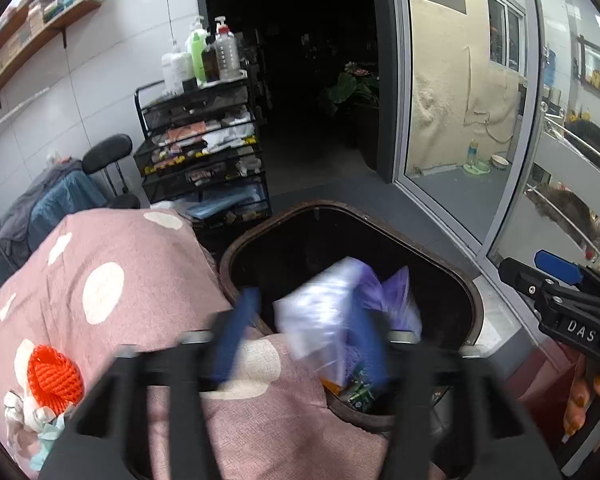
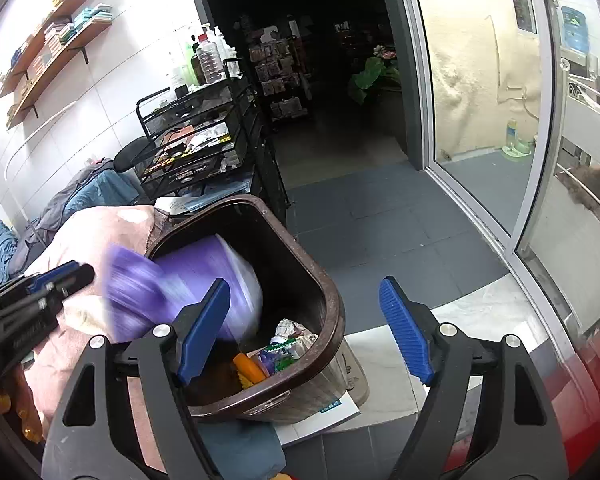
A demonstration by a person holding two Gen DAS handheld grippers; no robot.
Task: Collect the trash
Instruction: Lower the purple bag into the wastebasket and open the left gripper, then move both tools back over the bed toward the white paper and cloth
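Note:
A brown trash bin (image 1: 475, 312) stands beside a pink polka-dot cloth (image 1: 120, 280). Over its mouth hangs a purple and white plastic bag (image 1: 324, 312), blurred, between the wide-apart blue pads of my left gripper (image 1: 302, 340); the pads do not press on it. The right wrist view shows the same bag (image 2: 140, 292) at the bin's rim (image 2: 334, 296), just off the left gripper's tips (image 2: 74, 276). My right gripper (image 2: 306, 330) stands open above the bin with nothing in it; it also shows in the left wrist view (image 1: 528, 270). Wrappers (image 2: 292, 338) lie in the bin.
An orange net (image 1: 54, 376) and crumpled tissue (image 1: 20, 408) lie on the cloth. A black mesh cart (image 1: 204, 152) with bottles stands behind, by a chair (image 1: 108, 156). A glass sliding door (image 1: 460, 120) is to the right. Grey tiled floor (image 2: 380, 216) lies beyond the bin.

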